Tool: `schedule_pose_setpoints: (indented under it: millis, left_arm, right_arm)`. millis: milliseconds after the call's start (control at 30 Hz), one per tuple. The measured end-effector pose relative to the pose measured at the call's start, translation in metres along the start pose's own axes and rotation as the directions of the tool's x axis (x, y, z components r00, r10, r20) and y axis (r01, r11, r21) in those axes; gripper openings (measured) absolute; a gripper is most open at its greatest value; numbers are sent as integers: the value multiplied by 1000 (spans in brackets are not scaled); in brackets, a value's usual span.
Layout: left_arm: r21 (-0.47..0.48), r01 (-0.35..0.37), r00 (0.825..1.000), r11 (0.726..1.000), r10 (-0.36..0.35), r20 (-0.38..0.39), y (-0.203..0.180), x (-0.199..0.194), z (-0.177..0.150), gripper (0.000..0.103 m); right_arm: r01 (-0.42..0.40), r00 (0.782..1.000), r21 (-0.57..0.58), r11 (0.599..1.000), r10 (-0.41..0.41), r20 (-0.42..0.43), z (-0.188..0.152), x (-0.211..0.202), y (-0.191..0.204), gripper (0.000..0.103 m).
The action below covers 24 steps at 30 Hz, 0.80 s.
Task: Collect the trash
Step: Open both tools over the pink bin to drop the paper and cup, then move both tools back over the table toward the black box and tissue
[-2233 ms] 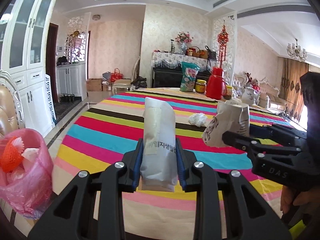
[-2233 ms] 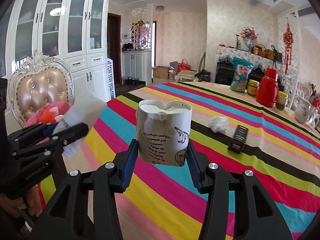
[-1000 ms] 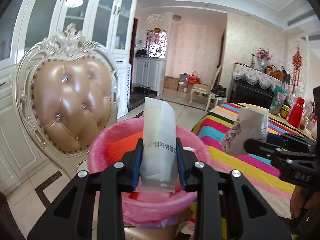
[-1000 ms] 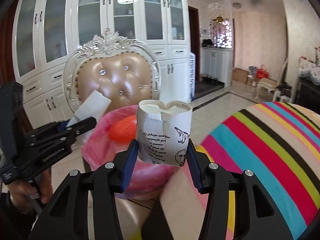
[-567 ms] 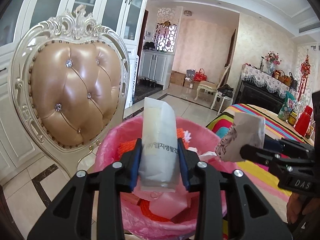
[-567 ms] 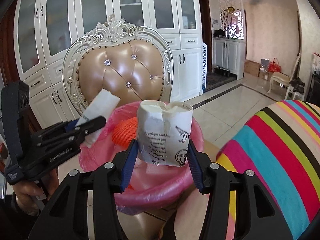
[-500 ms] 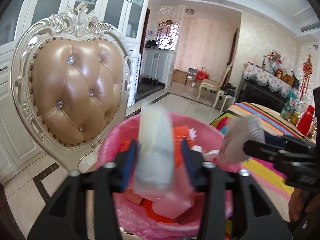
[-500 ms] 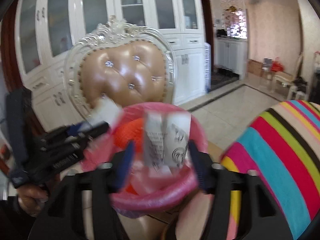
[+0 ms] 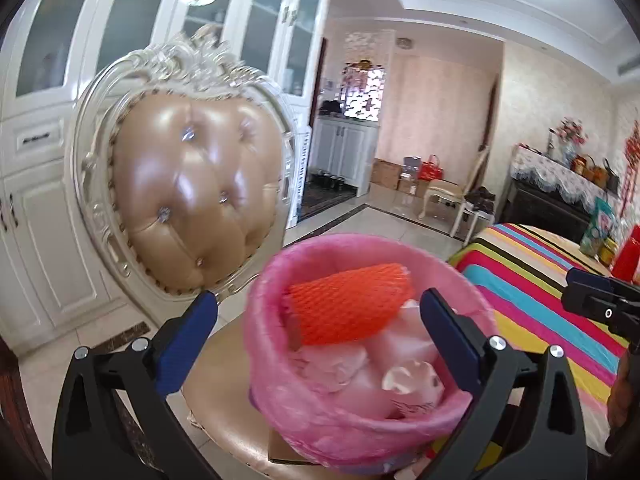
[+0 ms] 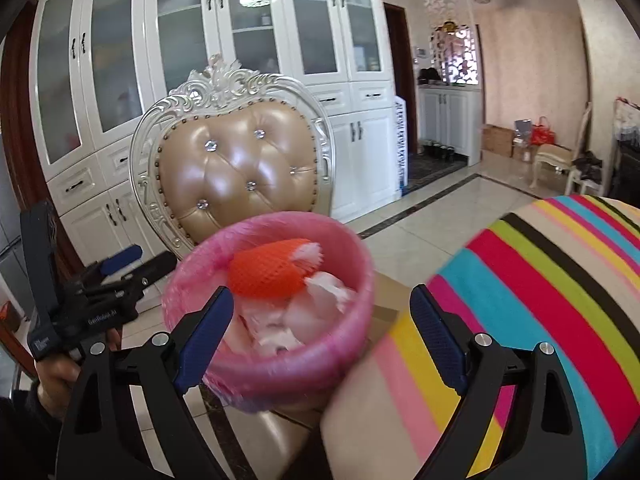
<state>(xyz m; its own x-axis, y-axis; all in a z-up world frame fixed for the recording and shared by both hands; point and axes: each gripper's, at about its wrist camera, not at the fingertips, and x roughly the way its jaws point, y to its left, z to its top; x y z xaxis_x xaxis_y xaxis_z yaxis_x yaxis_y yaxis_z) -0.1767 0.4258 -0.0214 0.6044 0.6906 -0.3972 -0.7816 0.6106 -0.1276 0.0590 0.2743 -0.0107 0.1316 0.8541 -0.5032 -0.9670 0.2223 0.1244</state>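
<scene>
Both the left gripper point(image 9: 318, 320) and the right gripper point(image 10: 322, 318) are held wide and empty just above the pink-lined bin point(image 9: 332, 436), while the striped table point(image 10: 560, 300) lies to the right, nearer the right gripper.

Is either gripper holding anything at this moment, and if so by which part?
Nothing is held. The left gripper and right gripper both stand open and empty above the pink-lined trash bin.
</scene>
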Motion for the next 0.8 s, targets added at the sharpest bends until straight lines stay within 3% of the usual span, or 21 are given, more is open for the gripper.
schedule_pose_setpoints:
  millis: [200, 333, 433, 600, 700, 800]
  left_arm:
    - [104, 45, 999, 994, -47, 20, -48, -22, 1, 98]
    - [171, 117, 992, 978, -123, 27, -91, -40, -7, 98]
    - [212, 189, 982, 959, -191, -10, -128, -46, -10, 98]
    - [247, 322, 946, 914, -318, -55, -195, -57, -14, 98]
    - [278, 398, 917, 874, -389, -88, -244, -63, -20, 98]
    - [287, 472, 882, 834, -452, -136, -294, -62, -27, 98]
  right_arm:
    - [98, 994, 26, 995, -99, 40, -19, -57, -20, 85]
    - [169, 983, 45, 985, -172, 65, -38, -101, -38, 85]
    - [233, 970, 51, 971, -236, 65, -50, -128, -52, 85]
    - [334, 937, 118, 935, -343, 71, -78, -181, -89, 85]
    - [400, 908, 177, 899, -415, 53, -97, -209, -117, 85]
    - [483, 867, 219, 848, -498, 18, -115, -234, -146, 85]
